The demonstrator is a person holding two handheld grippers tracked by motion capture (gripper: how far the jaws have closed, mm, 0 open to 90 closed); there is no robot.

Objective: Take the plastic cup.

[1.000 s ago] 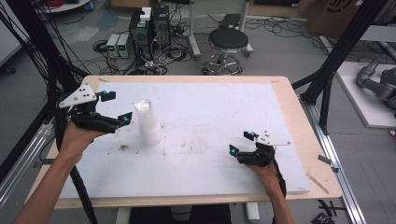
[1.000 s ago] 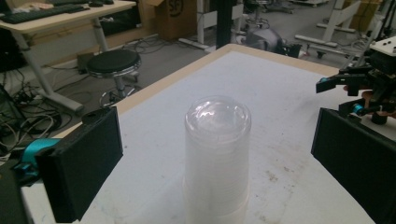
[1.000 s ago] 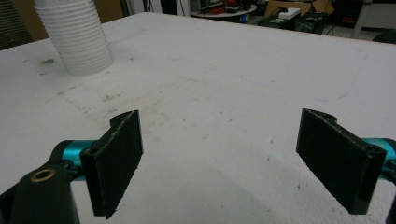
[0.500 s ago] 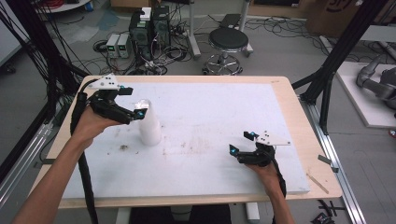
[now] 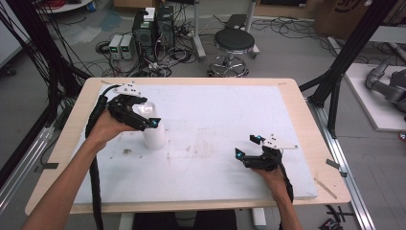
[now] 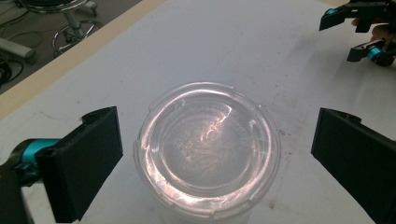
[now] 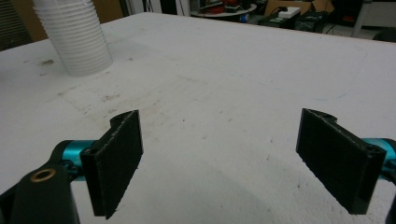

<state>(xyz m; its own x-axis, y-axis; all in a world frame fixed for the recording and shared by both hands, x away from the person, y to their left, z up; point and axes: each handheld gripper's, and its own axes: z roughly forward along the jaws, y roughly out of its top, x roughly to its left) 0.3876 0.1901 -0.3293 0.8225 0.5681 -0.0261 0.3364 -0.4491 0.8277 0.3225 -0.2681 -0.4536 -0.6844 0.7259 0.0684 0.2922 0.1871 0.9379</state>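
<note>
**Left tool poised over the cup stack, right tool idle on the tabletop**

A stack of white ribbed cups (image 5: 154, 135) stands upright on the white-covered tabletop (image 5: 220, 115), in its left half. It serves as the landmark here. A clear plastic lid (image 6: 208, 147) sits on top of the stack, and in the left gripper view it fills the middle of the frame, seen from above.

The left tool (image 5: 141, 115) hangs directly over the top of the stack, held by the person's left hand (image 5: 103, 130). Its jaws are spread wide and released, one on each side of the lid, with a clear gap between each jaw and the lid's rim. Neither jaw touches the stack.

The right tool (image 5: 249, 147) sits well apart from the stack, to its right and nearer the person, low over the tabletop. Its jaws are also released and spread, with nothing but bare white surface between them. In the right gripper view the stack (image 7: 74, 37) appears far off, at the upper left.

Small dark smudges mark the tabletop just beside the stack's base. Beyond the tabletop's far edge, past the stack, a round stool (image 5: 234, 43) stands on the floor.
</note>
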